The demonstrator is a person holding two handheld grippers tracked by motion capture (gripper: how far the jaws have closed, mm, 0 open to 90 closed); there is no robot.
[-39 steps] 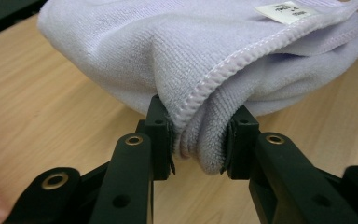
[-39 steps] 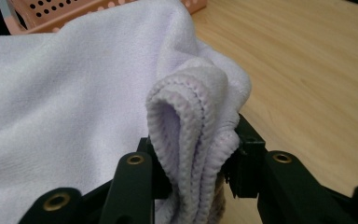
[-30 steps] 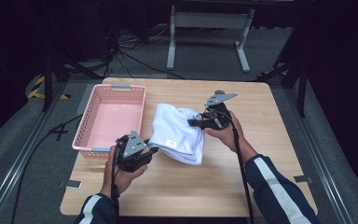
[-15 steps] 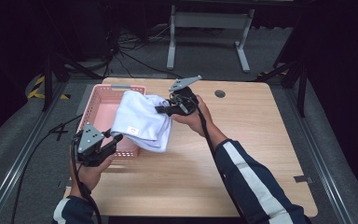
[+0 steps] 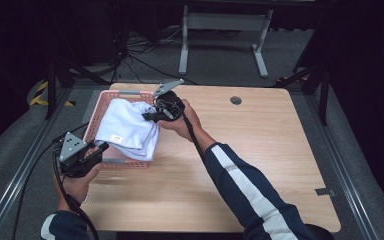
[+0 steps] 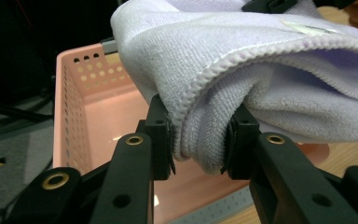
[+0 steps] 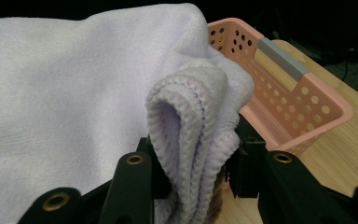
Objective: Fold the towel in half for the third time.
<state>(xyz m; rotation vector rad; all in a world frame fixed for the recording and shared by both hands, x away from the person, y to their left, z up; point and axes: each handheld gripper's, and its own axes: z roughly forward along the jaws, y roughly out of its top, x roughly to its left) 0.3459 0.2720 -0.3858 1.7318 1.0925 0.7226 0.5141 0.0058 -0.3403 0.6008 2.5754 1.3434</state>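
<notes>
Left gripper (image 6: 198,140) clamped on a thick folded edge of the white towel (image 6: 270,70), jaws partly apart with the cloth bunched between both pads. Right gripper (image 7: 193,161) clamped in same way on another folded edge of the towel (image 7: 74,93), layers of hem squeezed between its pads. From above, towel (image 5: 127,129) hanging stretched between left gripper (image 5: 100,150) and right gripper (image 5: 147,116), over the pink basket (image 5: 96,112), its near edge hanging past the basket's near rim. In left gripper view, just behind the jaws, bare floor of the basket (image 6: 121,107) and its perforated wall, plus a small label on top of the cloth. In right gripper view, beyond the jaws on the right, basket rim (image 7: 303,93) with a grey handle strip and the wooden table (image 7: 345,154) beside it. Left hand (image 5: 75,182) low at the table's near left corner, gripper pointing to the basket; right arm reaching forward across the table, sleeve with white stripe, right hand (image 5: 180,122) wrapped around gripper body.
</notes>
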